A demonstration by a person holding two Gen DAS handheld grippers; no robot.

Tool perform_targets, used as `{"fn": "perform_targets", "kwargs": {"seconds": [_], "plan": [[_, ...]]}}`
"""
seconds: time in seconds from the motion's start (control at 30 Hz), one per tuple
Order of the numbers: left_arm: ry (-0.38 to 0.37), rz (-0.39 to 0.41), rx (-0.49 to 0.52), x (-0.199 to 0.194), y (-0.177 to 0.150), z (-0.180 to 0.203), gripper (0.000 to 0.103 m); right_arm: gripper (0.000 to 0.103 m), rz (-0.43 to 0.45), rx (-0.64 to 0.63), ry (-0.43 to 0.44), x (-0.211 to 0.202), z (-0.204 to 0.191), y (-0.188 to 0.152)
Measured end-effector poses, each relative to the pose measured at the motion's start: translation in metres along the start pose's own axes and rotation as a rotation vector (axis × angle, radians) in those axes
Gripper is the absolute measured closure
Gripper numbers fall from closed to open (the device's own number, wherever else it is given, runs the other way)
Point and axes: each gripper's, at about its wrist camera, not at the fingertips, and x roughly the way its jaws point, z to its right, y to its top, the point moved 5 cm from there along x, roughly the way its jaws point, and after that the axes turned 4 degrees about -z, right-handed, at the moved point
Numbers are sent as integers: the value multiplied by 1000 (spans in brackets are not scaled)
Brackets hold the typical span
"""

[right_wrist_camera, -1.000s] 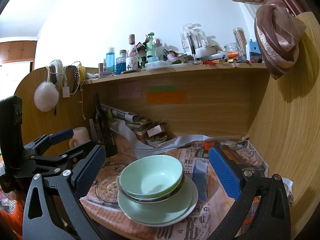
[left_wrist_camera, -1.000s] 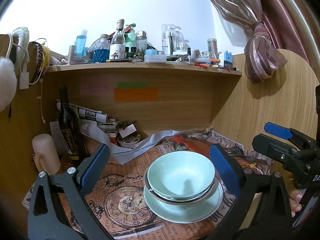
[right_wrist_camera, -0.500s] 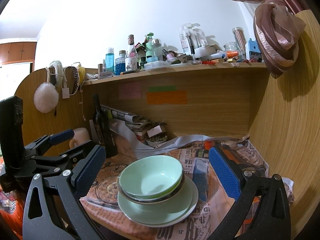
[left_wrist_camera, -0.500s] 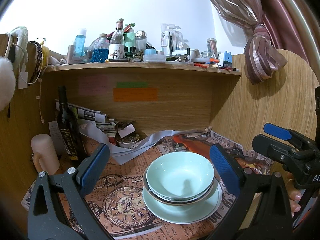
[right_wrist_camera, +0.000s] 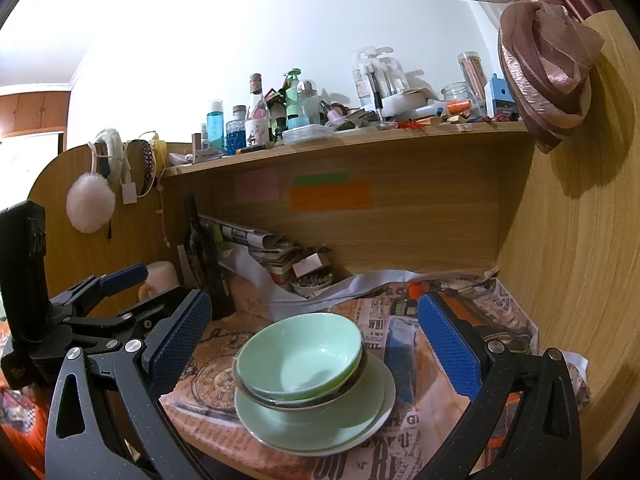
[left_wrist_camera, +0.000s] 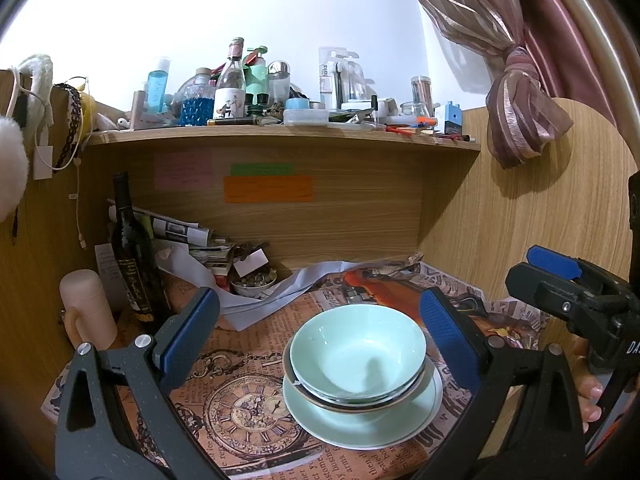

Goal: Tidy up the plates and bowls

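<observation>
One pale green plate (left_wrist_camera: 362, 424) sat under a stack of bowls (left_wrist_camera: 357, 360); rims suggested perhaps three, though the lower ones were mostly hidden. One dark wine bottle (left_wrist_camera: 134, 256) stood at the back, beside one cream mug (left_wrist_camera: 86, 312). Three sticky notes (left_wrist_camera: 268, 189) were on the panel. Two grippers showed.

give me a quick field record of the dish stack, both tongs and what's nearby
stack: green bowl on top, nested in rimmed bowls, all on a green plate
surface: newspaper-covered desk
left tongs: open, empty, pads apart from the stack
right tongs: open, empty, pads apart from the stack
left of stack: dark wine bottle, upright
behind stack: small dish of bits
above: cluttered shelf
</observation>
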Motion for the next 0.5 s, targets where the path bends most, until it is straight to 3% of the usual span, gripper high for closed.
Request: {"fn": "perform_targets", "kwargs": {"seconds": [0.5], "plan": [[-17,-8,-28,2,2,6,1,0,-8,8,-6,2,-2,-3]]}}
